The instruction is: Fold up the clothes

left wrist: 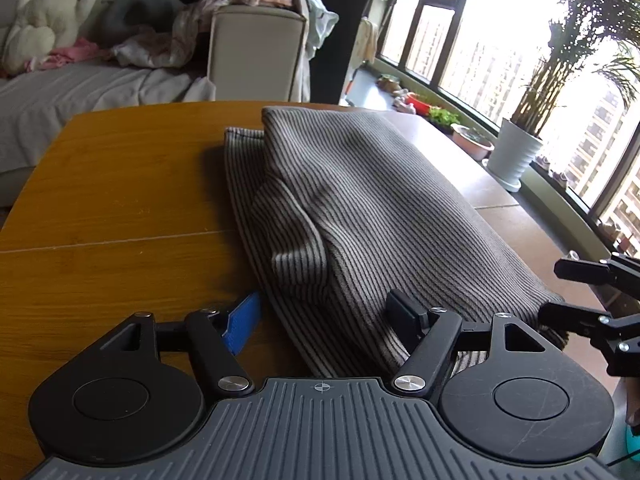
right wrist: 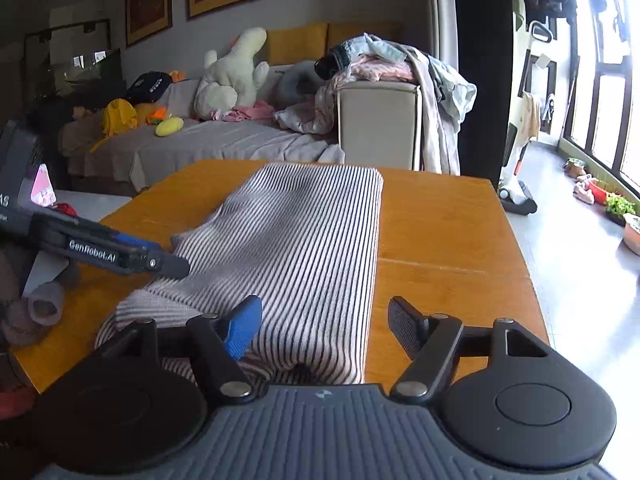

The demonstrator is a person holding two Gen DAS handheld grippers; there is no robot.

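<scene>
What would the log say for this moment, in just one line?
task: fold clothes | striped garment: folded on wooden table | left claw: open at near edge | right claw: open over near end | nothing gripped

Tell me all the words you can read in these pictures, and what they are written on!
"GenRobot.AI": white letters on the side of the left tool, seen from the right wrist camera.
"AS": end of a cut-off word on the dark box at the left edge.
White print on the black cap on the sofa: too small to read.
Left wrist view: no readable text.
</scene>
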